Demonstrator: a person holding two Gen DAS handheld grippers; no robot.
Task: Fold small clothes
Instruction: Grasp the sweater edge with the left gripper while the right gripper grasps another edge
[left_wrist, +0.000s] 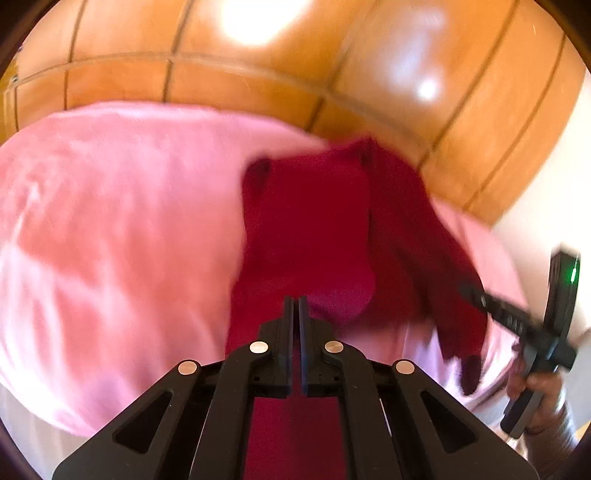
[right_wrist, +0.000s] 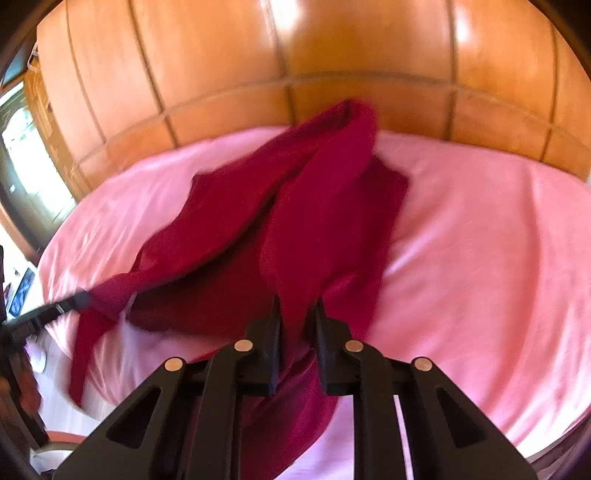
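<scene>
A dark red garment (left_wrist: 314, 236) hangs bunched above a bed with a pink sheet (left_wrist: 122, 240). My left gripper (left_wrist: 295, 301) is shut on its cloth near one edge. My right gripper (right_wrist: 297, 306) is shut on a thick fold of the same garment (right_wrist: 295, 221), with the jaws held a little apart by the cloth. In the left wrist view the right gripper (left_wrist: 469, 288) shows at the right, pinching the garment's other end. In the right wrist view the left gripper (right_wrist: 83, 297) shows at the left, holding a stretched corner. The frames are blurred by motion.
A glossy wooden panelled wall (right_wrist: 295, 55) rises behind the pink sheet (right_wrist: 480, 240). A bright doorway or window (right_wrist: 26, 155) is at the far left. The bed's near edge and pale floor (right_wrist: 59, 410) show at lower left.
</scene>
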